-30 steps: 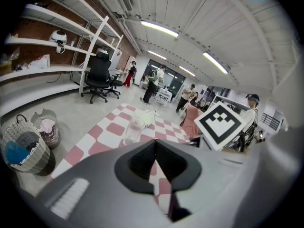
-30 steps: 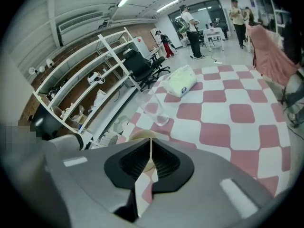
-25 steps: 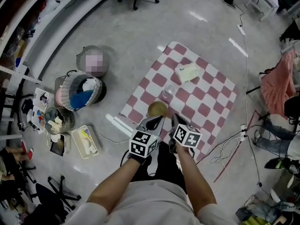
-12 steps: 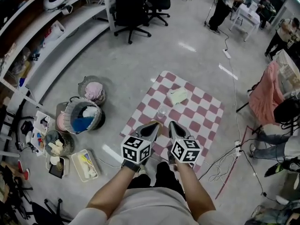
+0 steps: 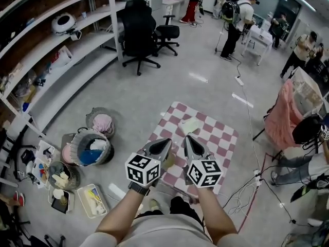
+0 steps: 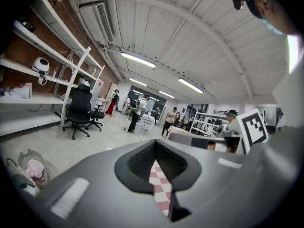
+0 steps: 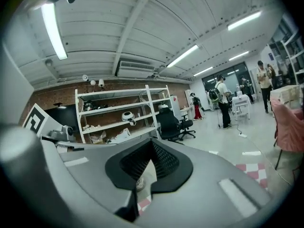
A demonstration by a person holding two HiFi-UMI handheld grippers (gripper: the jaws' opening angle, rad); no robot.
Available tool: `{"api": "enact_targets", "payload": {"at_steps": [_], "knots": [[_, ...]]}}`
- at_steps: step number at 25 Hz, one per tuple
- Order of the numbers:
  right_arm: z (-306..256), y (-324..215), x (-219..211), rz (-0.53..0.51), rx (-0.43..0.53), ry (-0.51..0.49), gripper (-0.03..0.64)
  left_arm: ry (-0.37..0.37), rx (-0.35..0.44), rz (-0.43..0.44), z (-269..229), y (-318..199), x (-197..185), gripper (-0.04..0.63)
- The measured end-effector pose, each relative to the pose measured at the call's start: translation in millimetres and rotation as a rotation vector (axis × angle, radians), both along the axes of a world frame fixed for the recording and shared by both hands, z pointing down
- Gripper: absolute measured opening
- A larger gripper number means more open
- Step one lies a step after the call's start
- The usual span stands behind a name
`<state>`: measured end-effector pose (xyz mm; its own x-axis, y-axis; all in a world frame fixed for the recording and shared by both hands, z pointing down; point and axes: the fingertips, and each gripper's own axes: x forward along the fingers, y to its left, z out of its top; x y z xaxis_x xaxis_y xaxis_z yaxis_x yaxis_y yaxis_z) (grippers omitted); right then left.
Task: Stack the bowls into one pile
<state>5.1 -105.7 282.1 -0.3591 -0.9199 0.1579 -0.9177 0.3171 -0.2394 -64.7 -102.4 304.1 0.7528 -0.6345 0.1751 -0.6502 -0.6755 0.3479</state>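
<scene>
Cloth (image 5: pixel 218 133), pink-checked, on grey floor (image 5: pixel 154 81); left tool (image 5: pixel 165 142) and right tool (image 5: pixel 188 139) pressed together.

Baskets (image 5: pixel 91 147) sit left of the mat (image 5: pixel 218 138), chairs (image 5: pixel 138 35) beyond.

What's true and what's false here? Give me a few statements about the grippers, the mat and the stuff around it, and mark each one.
1. The left gripper and right gripper both have their jaws shut on nothing. True.
2. The checkered mat is blue and white. False: it is red and white.
3. The baskets stand on the mat. False: they stand on the bare floor, off the mat's left side.
4. A black office chair stands close to the shelves. True.
</scene>
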Motion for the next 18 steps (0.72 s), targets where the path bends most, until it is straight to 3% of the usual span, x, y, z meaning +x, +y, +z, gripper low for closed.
{"api": "enact_targets", "payload": {"at_steps": [9, 18], "knots": [[-77.1, 10.3, -11.9, -0.023, 0.141, 0.022, 0.009, 0.013, 0.166, -0.014, -88.8, 5.6, -14.5, 0.006], [-93.9, 18.9, -22.0, -0.049, 0.195, 0.007, 0.009, 0.003, 0.238, -0.042, -113.5, 11.2, -36.6, 0.006]]}}
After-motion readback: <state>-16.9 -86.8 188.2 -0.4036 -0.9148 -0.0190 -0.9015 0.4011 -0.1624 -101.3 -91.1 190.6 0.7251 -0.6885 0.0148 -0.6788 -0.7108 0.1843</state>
